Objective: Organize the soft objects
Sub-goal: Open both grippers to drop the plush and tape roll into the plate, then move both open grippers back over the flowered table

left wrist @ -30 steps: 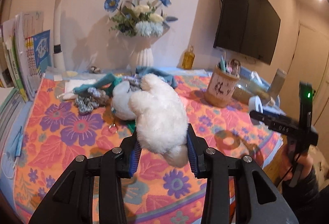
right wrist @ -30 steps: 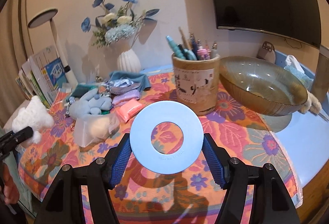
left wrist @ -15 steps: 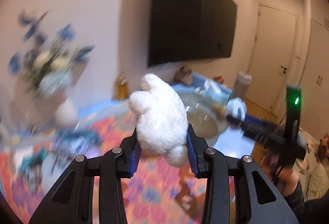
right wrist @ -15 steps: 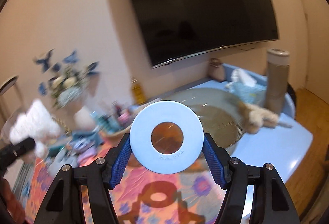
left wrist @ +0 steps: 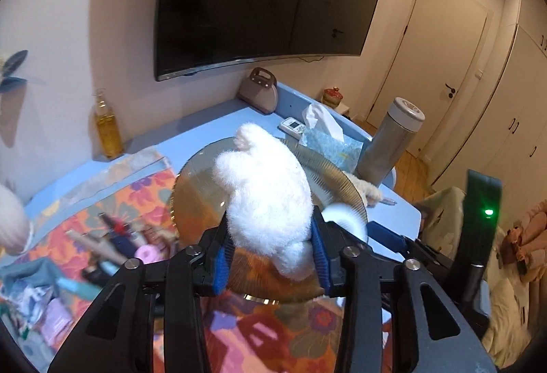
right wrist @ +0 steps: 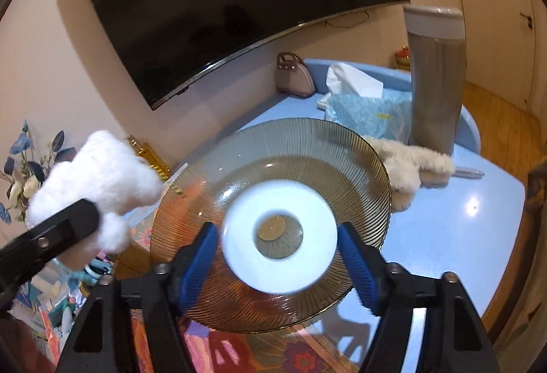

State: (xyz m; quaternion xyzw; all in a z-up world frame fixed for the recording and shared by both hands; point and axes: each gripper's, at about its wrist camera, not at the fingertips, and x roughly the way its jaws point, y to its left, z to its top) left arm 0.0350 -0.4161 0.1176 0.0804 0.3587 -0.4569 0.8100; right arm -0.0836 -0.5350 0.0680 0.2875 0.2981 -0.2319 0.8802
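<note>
Ribbed amber glass bowl (right wrist: 270,168) is sitting under both tools. Left tool (left wrist: 270,256), jaws just easing, is still pinching the fluffy white plush toy (left wrist: 266,188); right tool (right wrist: 278,256) is widening, its pale blue foam ring (right wrist: 278,234) seemingly slipping free, possibly bouncing off the surface (right wrist: 461,219).

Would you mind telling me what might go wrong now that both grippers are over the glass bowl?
The right gripper jaws have just been opening and a gap shows beside the white ring, so it may drop and strike the glass bowl. The left gripper jaws have also been opening around the white plush toy, which could slip out past the rim.
</note>
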